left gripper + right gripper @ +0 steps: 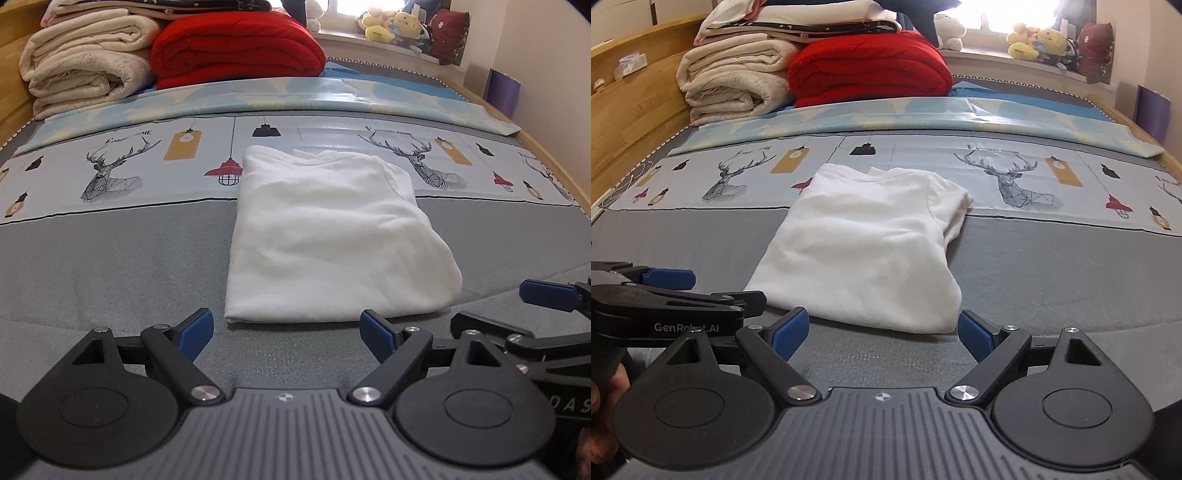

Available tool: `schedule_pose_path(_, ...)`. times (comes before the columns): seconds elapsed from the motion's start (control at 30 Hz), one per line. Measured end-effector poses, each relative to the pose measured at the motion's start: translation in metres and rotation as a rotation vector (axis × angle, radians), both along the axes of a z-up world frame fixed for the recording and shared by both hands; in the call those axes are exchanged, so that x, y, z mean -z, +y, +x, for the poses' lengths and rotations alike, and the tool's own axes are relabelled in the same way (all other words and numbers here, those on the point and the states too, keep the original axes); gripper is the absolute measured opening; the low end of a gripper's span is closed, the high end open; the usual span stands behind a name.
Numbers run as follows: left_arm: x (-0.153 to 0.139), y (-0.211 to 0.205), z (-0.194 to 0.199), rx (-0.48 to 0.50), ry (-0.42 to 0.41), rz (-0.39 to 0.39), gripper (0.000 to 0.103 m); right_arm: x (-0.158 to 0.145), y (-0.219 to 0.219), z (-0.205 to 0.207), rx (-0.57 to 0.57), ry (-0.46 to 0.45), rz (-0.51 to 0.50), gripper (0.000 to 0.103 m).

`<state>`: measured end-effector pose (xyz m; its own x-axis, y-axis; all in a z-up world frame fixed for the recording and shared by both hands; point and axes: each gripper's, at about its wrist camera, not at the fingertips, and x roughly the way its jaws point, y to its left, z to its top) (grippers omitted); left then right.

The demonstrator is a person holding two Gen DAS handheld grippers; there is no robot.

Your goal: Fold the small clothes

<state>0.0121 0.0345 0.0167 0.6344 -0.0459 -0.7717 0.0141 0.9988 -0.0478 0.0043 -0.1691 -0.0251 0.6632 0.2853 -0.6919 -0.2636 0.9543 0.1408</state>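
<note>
Both grippers hover low over the grey bed cover [110, 258], left gripper [286, 330] and right gripper [882, 330] side by side, each with fingers spread wide and holding nothing. Just beyond lies the folded white garment [325, 236], bare cover on either side. Farther back sit stacked blankets [236, 51].
</note>
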Motion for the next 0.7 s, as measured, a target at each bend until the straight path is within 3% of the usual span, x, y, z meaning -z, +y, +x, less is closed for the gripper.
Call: schedule_pose_path(0.7,0.0063,0.0000,0.0075,0.019,0.003,0.008,0.090,0.0020,0.0033,0.0037,-0.022,-0.021,-0.017,0.089)
